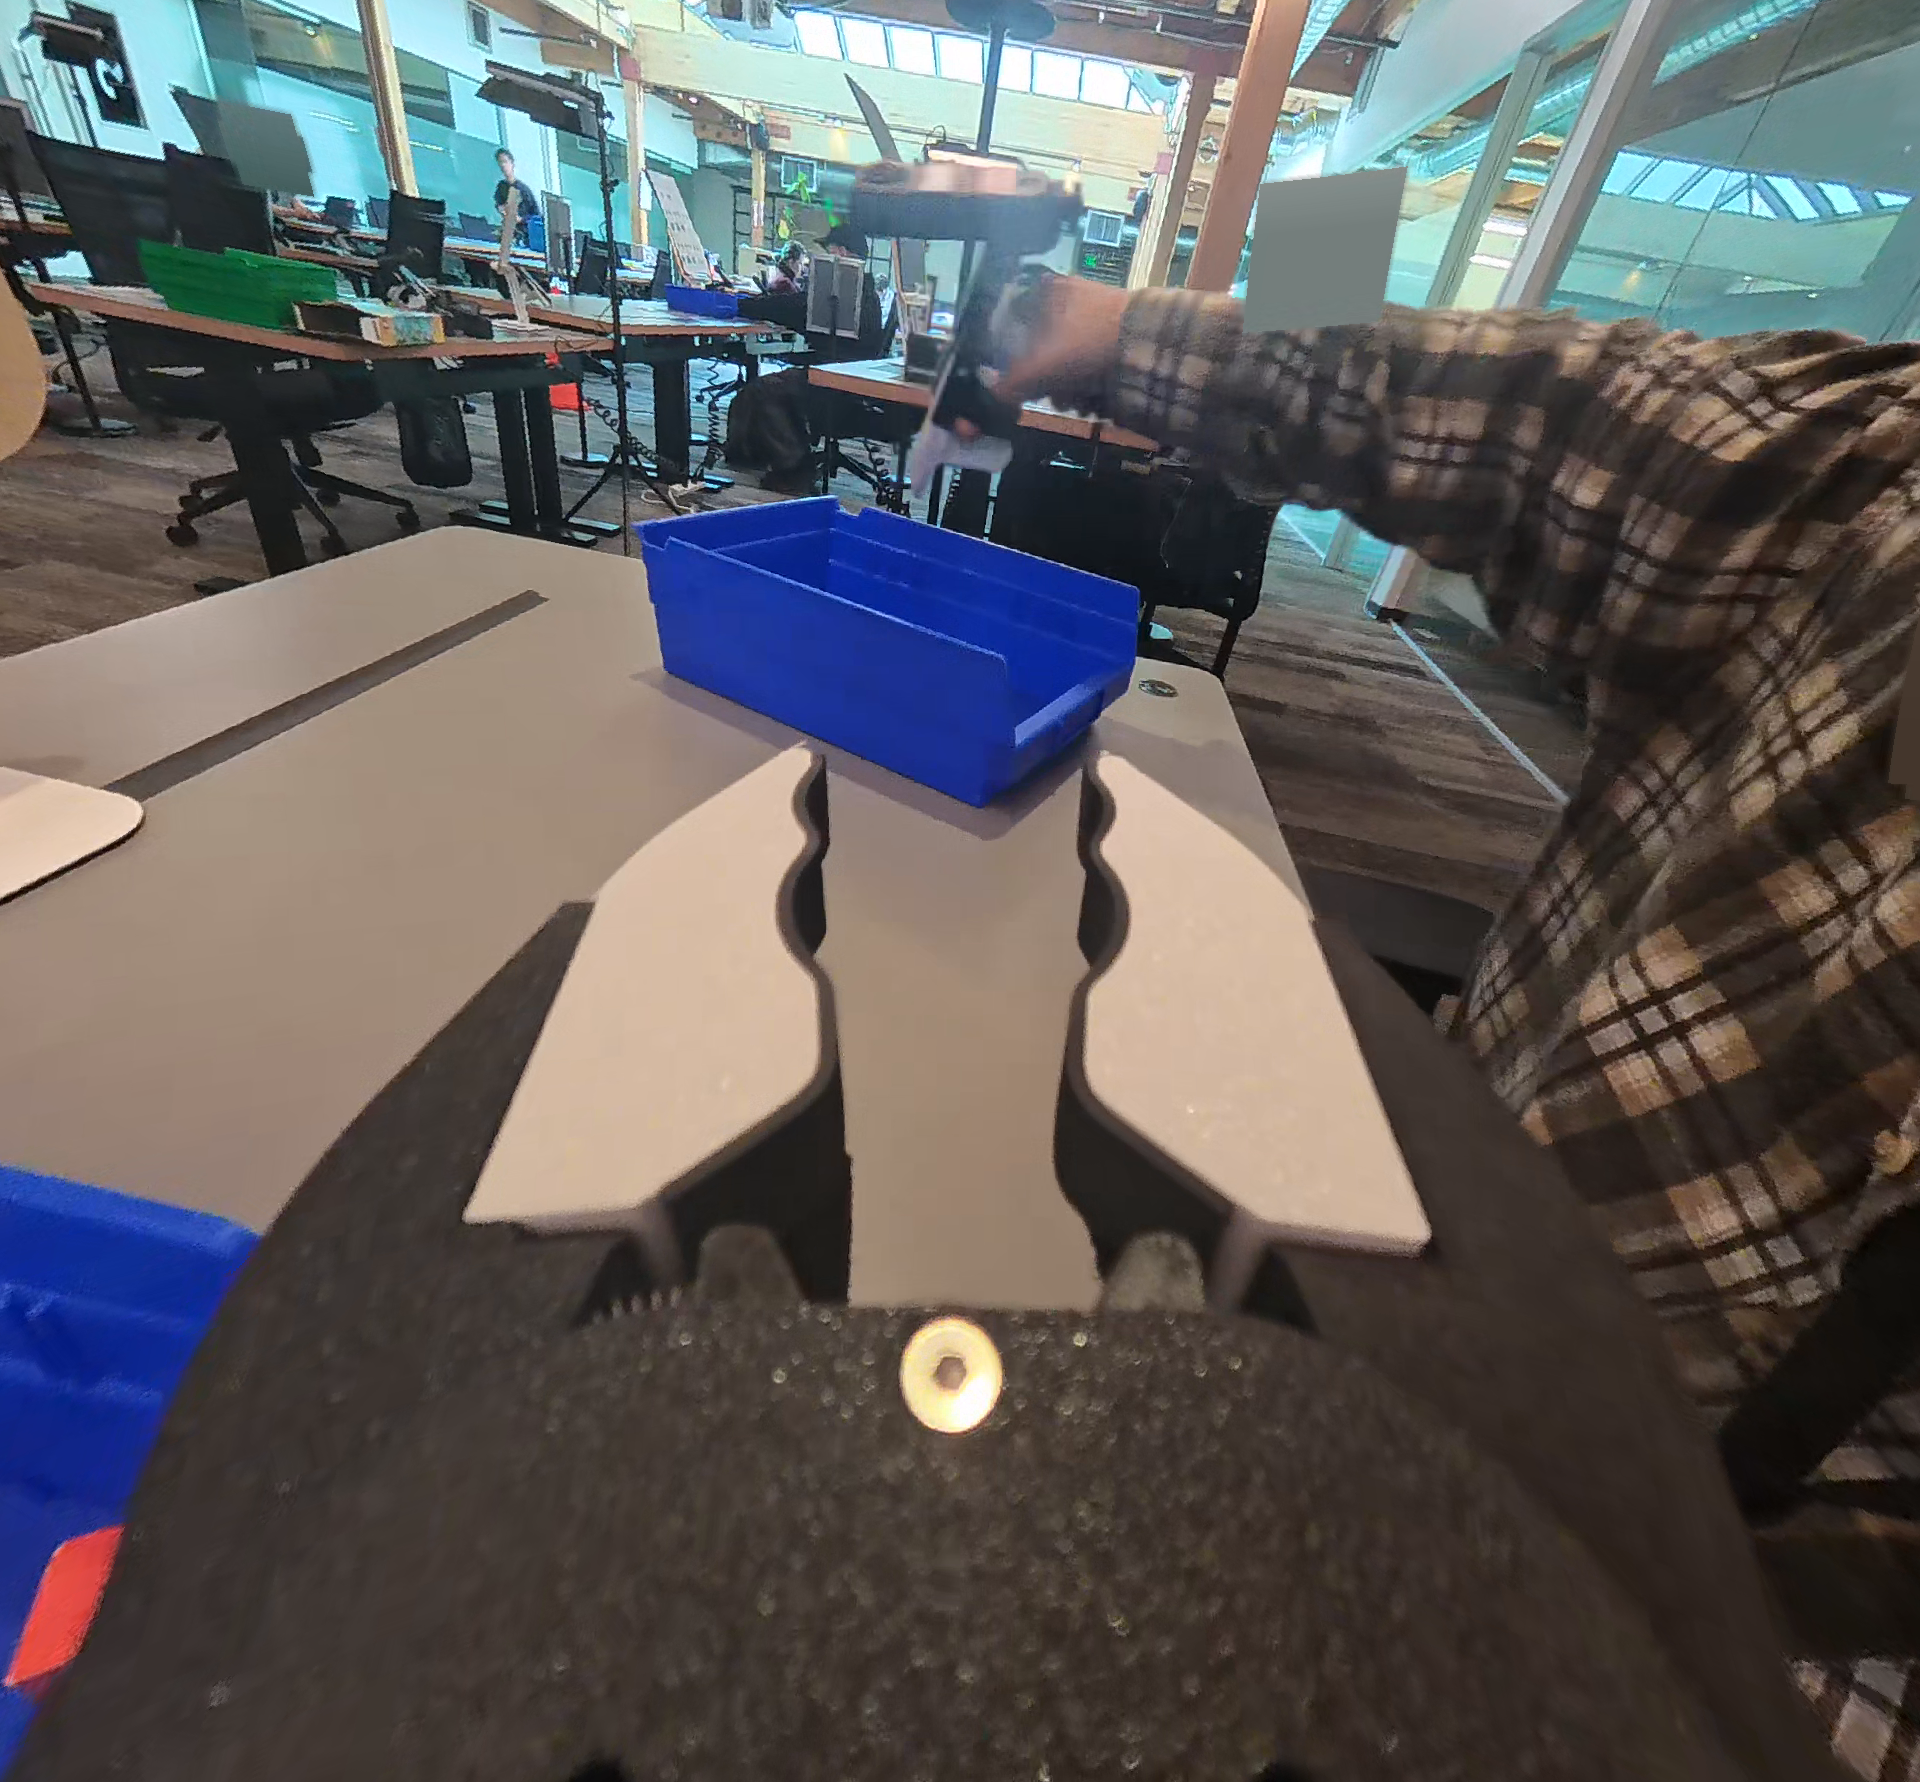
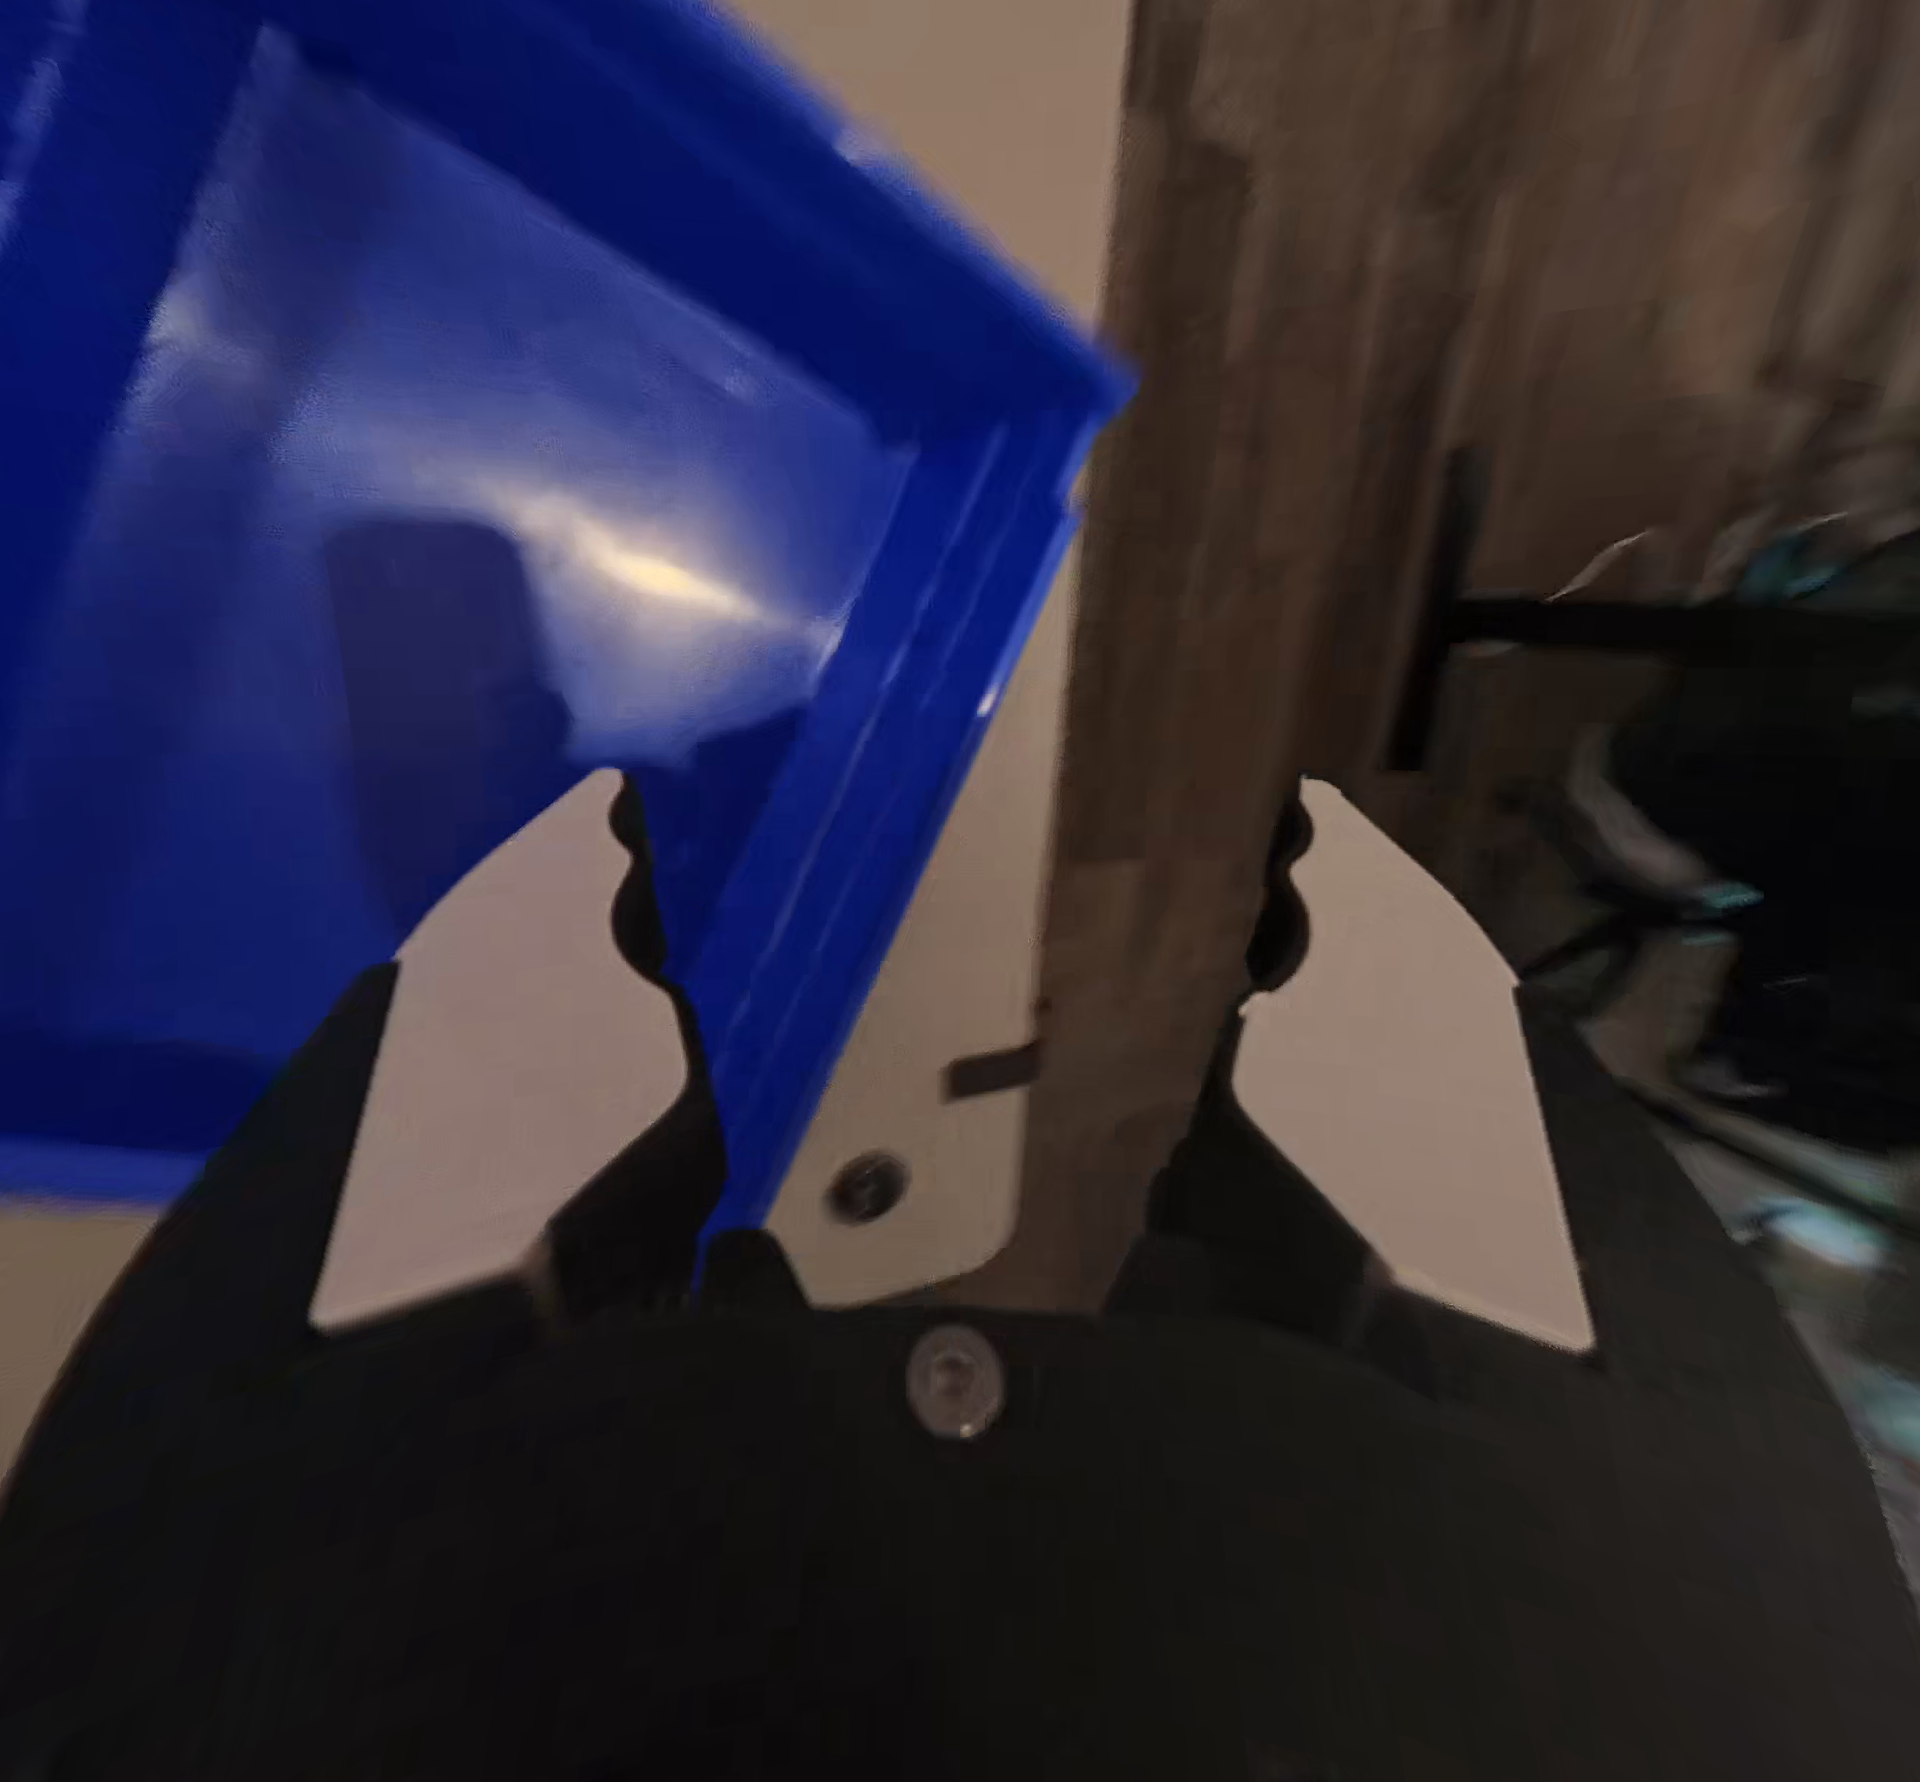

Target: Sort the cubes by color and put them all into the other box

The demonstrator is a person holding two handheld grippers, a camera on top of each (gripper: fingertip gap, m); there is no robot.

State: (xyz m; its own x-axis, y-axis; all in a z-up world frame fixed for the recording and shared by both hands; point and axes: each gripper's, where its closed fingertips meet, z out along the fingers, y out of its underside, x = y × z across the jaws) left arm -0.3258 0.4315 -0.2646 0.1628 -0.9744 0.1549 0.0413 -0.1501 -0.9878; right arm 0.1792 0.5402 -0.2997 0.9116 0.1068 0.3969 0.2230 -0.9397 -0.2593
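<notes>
The left gripper [image 1: 951, 787] hovers low over the grey table [image 1: 364, 849], its jaws spread, w/ nothing between them but bare table top. Just ahead of its tips stands the far blue box [image 1: 883, 652], near the table's right corner; from this angle its inside looks empty, but the near wall hides the bottom. At the bottom left corner of the left view a second blue box [image 1: 94, 1369] is cut off by the frame and by the gripper body; a red cube [image 1: 68, 1597] shows in it, only partly. No other cube can be made out.

Above the far box the right gripper [image 1: 961, 361] is held in the air by a hand [image 1: 1049, 350] w/ a plaid sleeve [image 1: 1507, 537]; it is blurred there. The arm crosses the right side of the view and covers the floor behind. A dark strip [image 1: 322, 693] runs across the table at the left, and a white flat thing [image 1: 52, 828] lies at the left edge, cut off.

In the right view the right gripper [image 2: 961, 787] looks down, jaws wide apart and holding nothing. Under it are the corner of the box [image 2: 914, 797], the table edge w/ a screw [image 2: 868, 1187] and the wood floor [image 2: 1351, 278]. The picture is very blurred; the box bottom shows only glare and a dark shadow.

Background: desks, office chairs, monitors, a green bin [image 1: 239, 278].
</notes>
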